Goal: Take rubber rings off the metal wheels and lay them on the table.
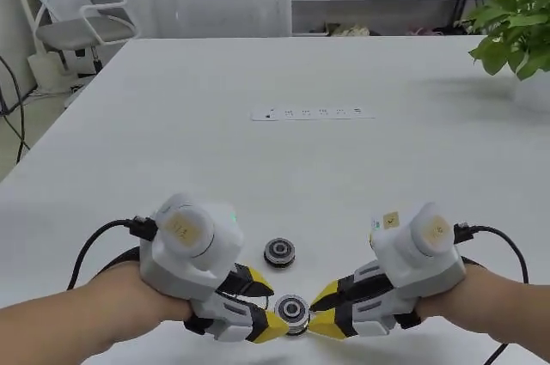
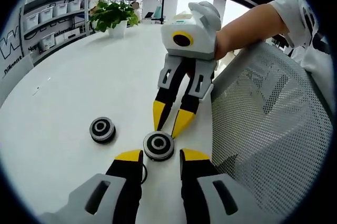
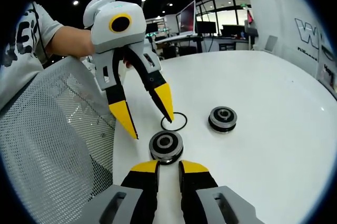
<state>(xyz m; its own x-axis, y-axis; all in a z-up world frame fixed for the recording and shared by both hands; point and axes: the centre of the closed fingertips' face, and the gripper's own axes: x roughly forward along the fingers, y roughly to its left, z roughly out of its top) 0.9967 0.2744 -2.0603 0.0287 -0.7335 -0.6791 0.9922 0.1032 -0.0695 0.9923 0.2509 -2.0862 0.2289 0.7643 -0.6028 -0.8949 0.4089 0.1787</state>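
Observation:
Two metal wheels with dark rubber rims lie on the white table [image 1: 258,167]. The near wheel [image 1: 290,309] [image 2: 158,146] [image 3: 166,146] sits between the two grippers, just ahead of both sets of tips. The far wheel [image 1: 279,252] [image 2: 102,129] [image 3: 223,118] stands apart from them. A loose black rubber ring [image 3: 174,121] lies flat on the table beside the near wheel, with one finger of the left gripper pointing down at its edge. My left gripper [image 1: 265,305] [image 2: 161,156] [image 3: 146,110] is open. Facing it, my right gripper [image 1: 320,312] [image 3: 168,168] [image 2: 171,120] is open too, holding nothing.
A flat white strip with markings [image 1: 314,113] lies mid-table. A green plant [image 1: 516,26] stands at the far right corner. Chairs [image 1: 232,11] stand behind the table. A mesh chair back [image 2: 263,129] rises close behind the grippers at the table's near edge.

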